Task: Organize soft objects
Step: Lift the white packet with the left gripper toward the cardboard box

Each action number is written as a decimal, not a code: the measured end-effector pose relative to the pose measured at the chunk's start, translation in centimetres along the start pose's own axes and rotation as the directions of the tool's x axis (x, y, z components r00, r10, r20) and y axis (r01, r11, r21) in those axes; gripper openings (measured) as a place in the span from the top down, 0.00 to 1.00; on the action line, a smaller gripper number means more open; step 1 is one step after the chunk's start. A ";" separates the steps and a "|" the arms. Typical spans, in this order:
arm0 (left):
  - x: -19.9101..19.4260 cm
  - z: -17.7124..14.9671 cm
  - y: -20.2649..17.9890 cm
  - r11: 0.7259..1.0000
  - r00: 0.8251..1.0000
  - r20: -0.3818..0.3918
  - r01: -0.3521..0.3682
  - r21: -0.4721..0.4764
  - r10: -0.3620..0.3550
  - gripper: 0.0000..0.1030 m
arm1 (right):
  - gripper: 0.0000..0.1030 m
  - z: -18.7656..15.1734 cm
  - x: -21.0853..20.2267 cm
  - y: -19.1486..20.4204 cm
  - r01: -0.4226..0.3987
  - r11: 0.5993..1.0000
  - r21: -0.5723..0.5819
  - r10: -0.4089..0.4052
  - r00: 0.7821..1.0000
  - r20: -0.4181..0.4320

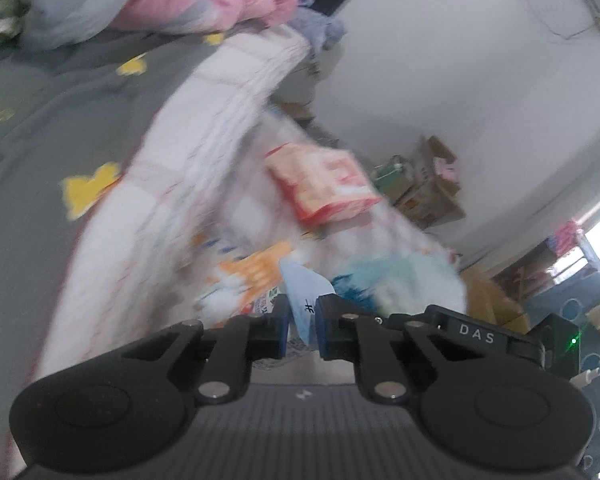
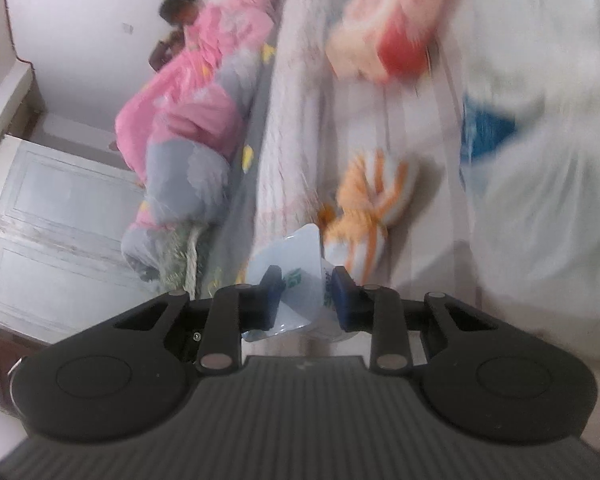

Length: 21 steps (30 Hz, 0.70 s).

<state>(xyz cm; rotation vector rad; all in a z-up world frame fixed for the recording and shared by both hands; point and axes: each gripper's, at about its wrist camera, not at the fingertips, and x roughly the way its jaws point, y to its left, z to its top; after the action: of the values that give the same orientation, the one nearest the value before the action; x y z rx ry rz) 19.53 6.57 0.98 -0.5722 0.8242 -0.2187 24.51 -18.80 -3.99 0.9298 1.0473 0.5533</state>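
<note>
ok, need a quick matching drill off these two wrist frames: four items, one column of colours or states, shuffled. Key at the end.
Items:
1. left claw
2. striped plush toy
3. puffy quilt by the wall
4. soft square pack

States:
A. pink and grey-blue
B. orange and white
C. red and peach
D. shut on a pale blue plastic wrapper

Pairs: 1-D, 2-B, 3-A, 4-C

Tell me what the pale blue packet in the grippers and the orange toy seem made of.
Pale blue packet: thin glossy plastic film, apparently; it creases between the pads and carries print. Orange toy: plush fabric, probably; fuzzy matte orange-and-white surface, though blurred.
</note>
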 end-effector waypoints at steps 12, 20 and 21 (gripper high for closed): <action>3.8 0.7 -14.2 0.961 0.976 -0.041 0.216 0.174 -0.213 0.87 | 0.74 6.8 -15.2 -0.6 0.044 0.999 -0.030 -0.035 0.969 0.243; 7.7 -4.3 -24.9 0.884 0.922 -0.194 0.379 0.272 -0.336 0.87 | 0.74 6.8 -28.6 -5.2 0.149 0.989 0.026 -0.147 0.909 0.389; 8.2 -5.2 -26.1 0.875 0.913 -0.218 0.396 0.279 -0.344 0.87 | 0.74 6.4 -30.1 -5.9 0.166 0.985 0.036 -0.167 0.900 0.402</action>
<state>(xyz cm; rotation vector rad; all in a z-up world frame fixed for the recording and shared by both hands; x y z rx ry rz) 22.02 -20.39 7.59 -0.4056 0.8086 -0.7493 17.39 -47.44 6.68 0.8973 0.7407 0.2022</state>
